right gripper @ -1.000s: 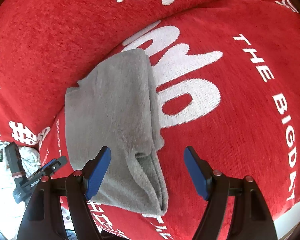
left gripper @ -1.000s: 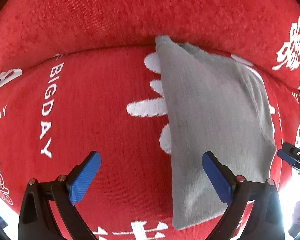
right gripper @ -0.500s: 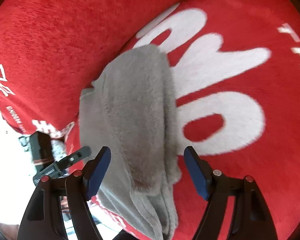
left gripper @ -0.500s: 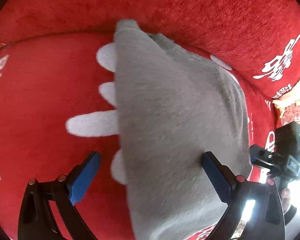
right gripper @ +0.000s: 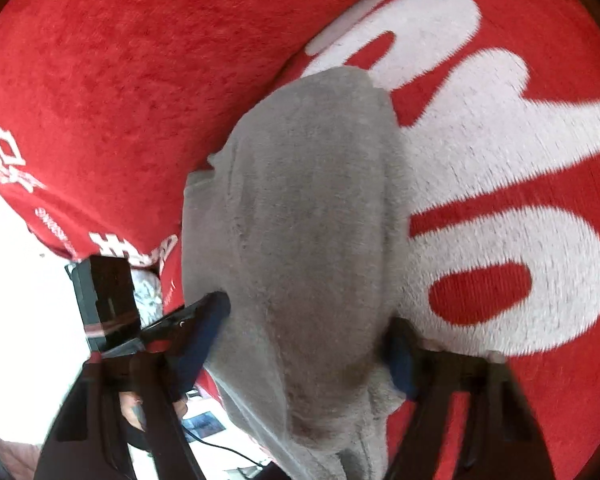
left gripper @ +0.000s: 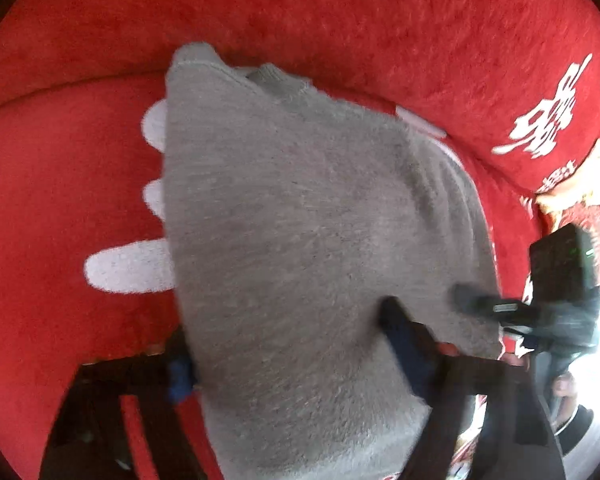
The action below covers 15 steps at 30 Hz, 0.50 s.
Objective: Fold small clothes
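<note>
A grey fleece garment (left gripper: 308,248), folded lengthwise, lies on the red printed cover (left gripper: 60,208); it also fills the middle of the right wrist view (right gripper: 312,240). My left gripper (left gripper: 288,344) is open, its blue-padded fingers (left gripper: 404,340) straddling the garment's near end, the left finger partly under the cloth edge. My right gripper (right gripper: 304,340) is open too, its fingers (right gripper: 200,340) on either side of the garment's other end. Neither has closed on the cloth. The right gripper shows at the right edge of the left wrist view (left gripper: 540,312).
The red cover rises into a padded backrest (left gripper: 340,20) behind the garment. White printed letters (right gripper: 500,240) lie to the right of it. Bright floor and clutter (right gripper: 20,300) show beyond the cover's edge.
Both grippers have moved forward and down onto the garment's ends; the cloth now fills the gap between each pair of fingers. The jaws have narrowed slightly.
</note>
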{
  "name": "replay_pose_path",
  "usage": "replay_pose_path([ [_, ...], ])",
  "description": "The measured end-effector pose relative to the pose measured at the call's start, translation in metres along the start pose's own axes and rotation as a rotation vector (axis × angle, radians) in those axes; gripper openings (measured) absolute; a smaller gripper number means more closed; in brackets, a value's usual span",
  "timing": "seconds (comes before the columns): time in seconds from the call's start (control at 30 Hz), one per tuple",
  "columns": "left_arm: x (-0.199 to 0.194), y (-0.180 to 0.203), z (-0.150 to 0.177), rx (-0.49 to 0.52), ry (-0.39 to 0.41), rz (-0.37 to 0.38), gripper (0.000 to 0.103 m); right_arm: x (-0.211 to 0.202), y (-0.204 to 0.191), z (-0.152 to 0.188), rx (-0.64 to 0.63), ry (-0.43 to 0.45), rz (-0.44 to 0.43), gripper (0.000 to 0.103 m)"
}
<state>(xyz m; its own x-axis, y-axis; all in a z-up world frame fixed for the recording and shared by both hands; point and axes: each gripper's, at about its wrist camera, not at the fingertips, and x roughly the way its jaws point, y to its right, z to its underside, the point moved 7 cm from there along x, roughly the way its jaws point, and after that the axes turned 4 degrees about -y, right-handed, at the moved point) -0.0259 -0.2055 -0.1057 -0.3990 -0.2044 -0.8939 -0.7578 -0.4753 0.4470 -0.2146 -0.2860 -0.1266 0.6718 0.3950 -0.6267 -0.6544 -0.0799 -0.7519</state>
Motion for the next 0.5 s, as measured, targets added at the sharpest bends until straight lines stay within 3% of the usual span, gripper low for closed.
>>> replay_pose_path([
  [0.07,-0.01,-0.001,0.003,0.003,0.016,0.033,0.05,-0.002,-0.006,0.003,0.002,0.021,-0.034,0.029],
  [0.17,-0.024,0.003,0.006,0.014,0.028,0.069,0.043,-0.007,-0.026,0.009,-0.004,0.039,-0.1,0.029],
  [0.5,-0.088,-0.006,0.044,0.038,0.072,0.091,0.043,-0.006,-0.09,0.057,-0.036,0.012,-0.2,0.029],
])
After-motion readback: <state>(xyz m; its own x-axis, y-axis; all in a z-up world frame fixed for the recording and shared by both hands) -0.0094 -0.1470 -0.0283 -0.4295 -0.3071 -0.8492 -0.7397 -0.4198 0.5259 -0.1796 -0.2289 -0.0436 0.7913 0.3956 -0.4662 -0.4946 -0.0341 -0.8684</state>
